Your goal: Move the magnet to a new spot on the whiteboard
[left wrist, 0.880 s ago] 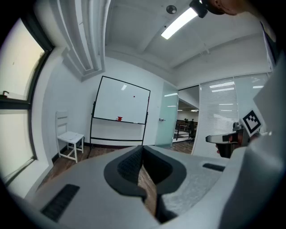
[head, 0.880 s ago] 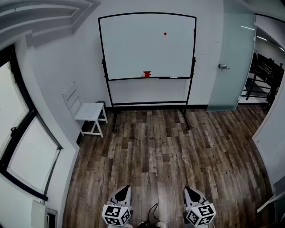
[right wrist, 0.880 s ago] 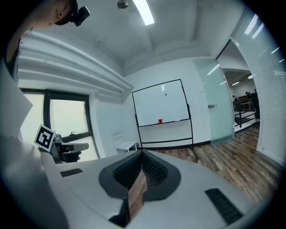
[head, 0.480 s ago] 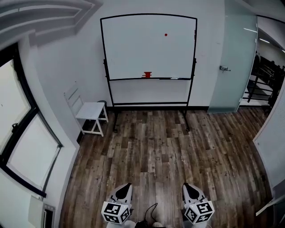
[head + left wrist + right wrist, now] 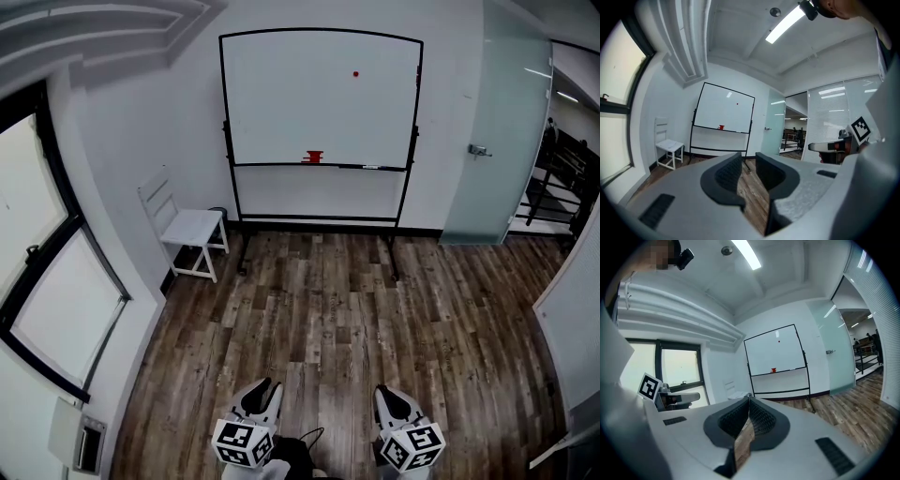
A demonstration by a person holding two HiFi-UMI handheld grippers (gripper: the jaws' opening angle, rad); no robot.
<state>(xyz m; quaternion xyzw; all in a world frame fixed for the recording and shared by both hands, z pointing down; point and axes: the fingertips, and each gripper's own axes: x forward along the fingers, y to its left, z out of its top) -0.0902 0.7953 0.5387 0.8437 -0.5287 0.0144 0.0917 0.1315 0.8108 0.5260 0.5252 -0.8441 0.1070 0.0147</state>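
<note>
Wood-plank floor [image 5: 337, 319] lies under both grippers, well short of the whiteboard [image 5: 300, 103]. Left gripper [image 5: 263, 385]: jaws slightly spread, nothing between them. Right gripper [image 5: 383, 391]: jaws pressed together at the tips, empty. White chair [image 5: 190, 228] stands left of the whiteboard, glass door [image 5: 497, 141] right of it. Small red magnet [image 5: 355, 73] sits upper right on the whiteboard; red object [image 5: 314, 157] on its tray.

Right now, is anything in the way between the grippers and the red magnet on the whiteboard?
Nothing visible. Only bare wooden floor lies between the left gripper, the right gripper and the whiteboard, where the magnet sits upper right. The white chair stands off left by the wall, outside that path.
</note>
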